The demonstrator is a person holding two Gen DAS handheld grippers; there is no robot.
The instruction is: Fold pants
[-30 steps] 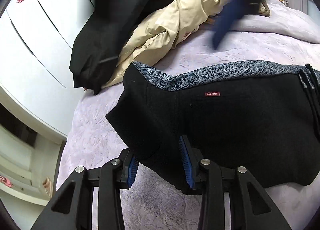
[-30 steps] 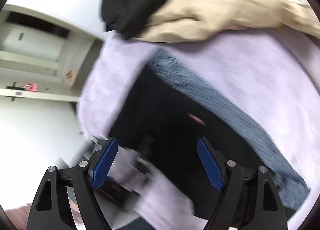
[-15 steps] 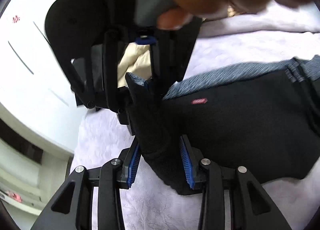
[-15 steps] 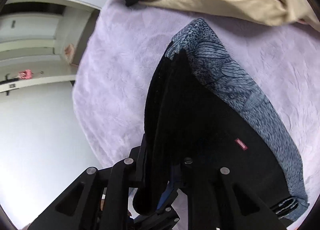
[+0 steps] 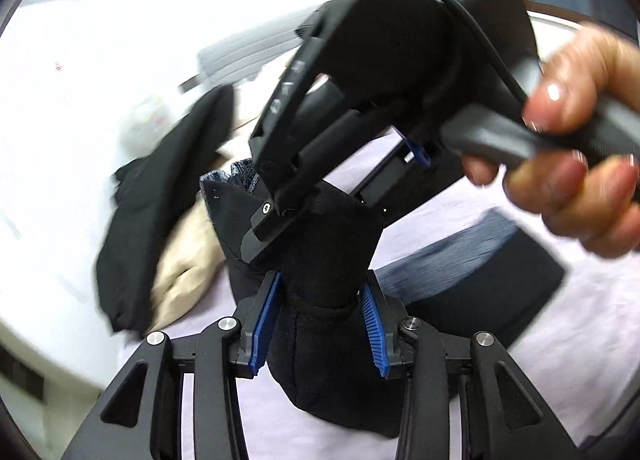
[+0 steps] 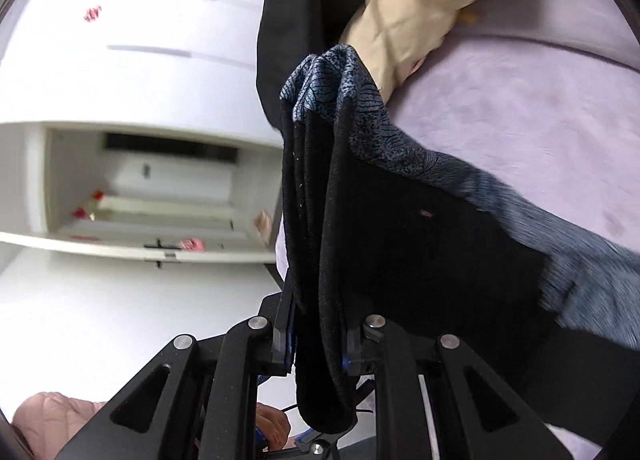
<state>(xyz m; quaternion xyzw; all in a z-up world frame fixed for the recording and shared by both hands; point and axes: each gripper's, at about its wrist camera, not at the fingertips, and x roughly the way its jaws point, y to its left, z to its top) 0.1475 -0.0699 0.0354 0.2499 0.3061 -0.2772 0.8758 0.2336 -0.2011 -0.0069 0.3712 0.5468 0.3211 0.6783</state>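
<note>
The left tongs (image 5: 320,324) are closed on a thick bunch of the black pants (image 5: 324,252). The blue pads (image 5: 266,324) press the cloth from both sides. The bunch hides the tips of the fingers and the bed right under them.

The right tongs (image 6: 318,336) are also closed on the pants (image 6: 420,244). They pinch a folded edge, and the cloth covers nearly all of their pads. Their jaws have just been closing, with the cloth between them. In the left view the right tongs (image 5: 276,216) come down from above and bite the same bunch near its top. A hand (image 5: 576,132) holds their handle at the right edge, and part of it is cut off.

The pants are lifted at that end. The rest lies on the purple bed (image 6: 520,108). The grey-blue waistband (image 6: 348,108) sticks up at the top of the fold, and a small red tag (image 6: 426,213) is too tiny to read.

Behind, a black garment (image 5: 160,200) and a tan coat (image 6: 420,0) lie in a pile, blurred. A white wardrobe (image 6: 140,40) fills the left side. A pink sleeve (image 6: 48,420) shows at the bottom corner.
</note>
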